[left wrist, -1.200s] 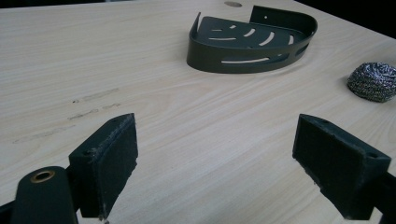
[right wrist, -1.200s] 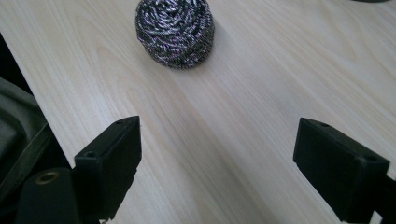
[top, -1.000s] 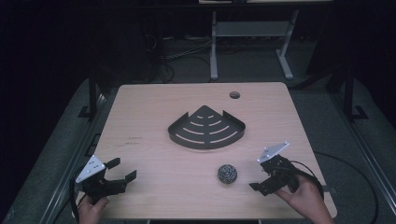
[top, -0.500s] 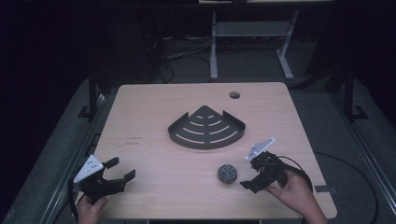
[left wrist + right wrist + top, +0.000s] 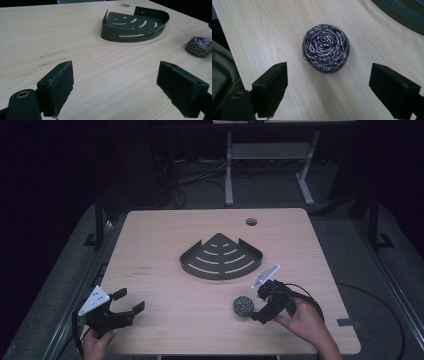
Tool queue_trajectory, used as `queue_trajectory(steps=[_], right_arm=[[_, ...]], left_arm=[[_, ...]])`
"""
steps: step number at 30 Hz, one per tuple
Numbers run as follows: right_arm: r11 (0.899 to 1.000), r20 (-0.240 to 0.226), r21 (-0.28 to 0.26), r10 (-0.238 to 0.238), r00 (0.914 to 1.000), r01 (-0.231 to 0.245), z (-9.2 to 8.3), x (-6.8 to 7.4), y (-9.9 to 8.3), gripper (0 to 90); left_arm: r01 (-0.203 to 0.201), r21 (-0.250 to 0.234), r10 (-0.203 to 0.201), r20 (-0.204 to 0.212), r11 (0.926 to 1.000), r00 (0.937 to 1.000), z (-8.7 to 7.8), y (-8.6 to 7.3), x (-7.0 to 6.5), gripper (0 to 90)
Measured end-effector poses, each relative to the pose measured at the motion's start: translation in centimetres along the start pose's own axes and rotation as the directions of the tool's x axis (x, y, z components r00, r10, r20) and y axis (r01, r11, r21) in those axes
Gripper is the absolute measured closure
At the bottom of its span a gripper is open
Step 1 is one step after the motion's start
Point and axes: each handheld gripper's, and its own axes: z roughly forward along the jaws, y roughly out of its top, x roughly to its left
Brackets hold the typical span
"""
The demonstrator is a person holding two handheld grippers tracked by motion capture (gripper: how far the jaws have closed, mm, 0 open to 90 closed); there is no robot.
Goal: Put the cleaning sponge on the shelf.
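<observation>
Nothing is grasped or placed yet: steel scourer [image 5: 325, 47] lies on the table [image 5: 165, 235] near the corner basket [image 5: 221, 257], right gripper [image 5: 259, 307] spread beside it, left gripper [image 5: 125, 301] spread and well apart.

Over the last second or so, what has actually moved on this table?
The right gripper moved left, from the table's right edge toward the steel wool ball. It now sits just beside the ball, fingers open, the ball lying ahead of the gap and not yet held. The left gripper stayed open at the near left corner, and the ball and the dark corner tray stayed put.
</observation>
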Motion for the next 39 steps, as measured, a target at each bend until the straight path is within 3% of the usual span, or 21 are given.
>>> queue_trajectory(steps=[15,39], right_arm=[[1.000,-0.027,0.028,-0.011,0.9996,0.012,1.8,0.1,1.6,14.9],[0.996,-0.022,0.086,-0.017,0.9996,0.019,4.1,-0.3,2.8,15.0]], left_arm=[[0.003,-0.005,-0.003,-0.001,1.0000,1.0000,-0.1,0.0,0.0,13.3],[0.006,-0.011,-0.006,0.001,0.9999,1.0000,-0.1,0.1,0.0,13.3]])
